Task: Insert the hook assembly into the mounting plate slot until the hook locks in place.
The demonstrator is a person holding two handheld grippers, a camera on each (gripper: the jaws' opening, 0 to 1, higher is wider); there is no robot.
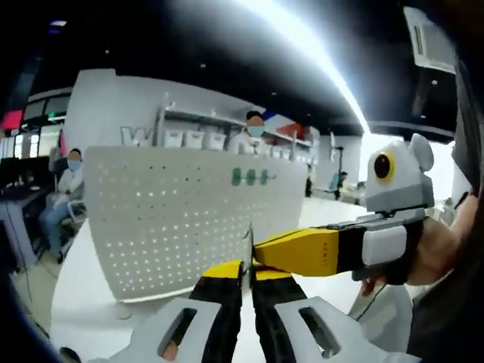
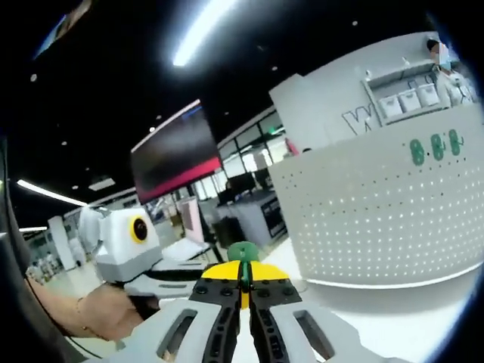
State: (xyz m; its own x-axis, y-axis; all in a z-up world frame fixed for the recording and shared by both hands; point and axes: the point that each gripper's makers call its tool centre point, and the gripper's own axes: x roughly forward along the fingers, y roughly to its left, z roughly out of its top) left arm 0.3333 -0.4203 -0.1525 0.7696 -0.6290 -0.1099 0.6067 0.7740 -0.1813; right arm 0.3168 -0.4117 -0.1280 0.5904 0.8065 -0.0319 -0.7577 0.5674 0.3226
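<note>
The mounting plate (image 1: 181, 219) is a white pegboard standing upright on the white table, with green marks (image 1: 249, 177) near its top; it also shows at the right (image 2: 378, 219). My left gripper (image 1: 247, 268) is shut on a thin metal hook (image 1: 249, 240) that sticks up between its yellow tips, a short way in front of the plate. My right gripper (image 1: 261, 253) comes in from the right and meets the hook at its tip. In its own view, my right gripper (image 2: 243, 271) is shut on a green piece (image 2: 243, 251) of the hook assembly.
The white table (image 1: 83, 302) runs under and in front of the plate. A hand (image 2: 98, 310) holds the left gripper's body (image 2: 162, 281). People sit and stand behind the plate, by shelves with white bins (image 1: 193, 138). A dark screen (image 2: 174, 159) hangs at the back.
</note>
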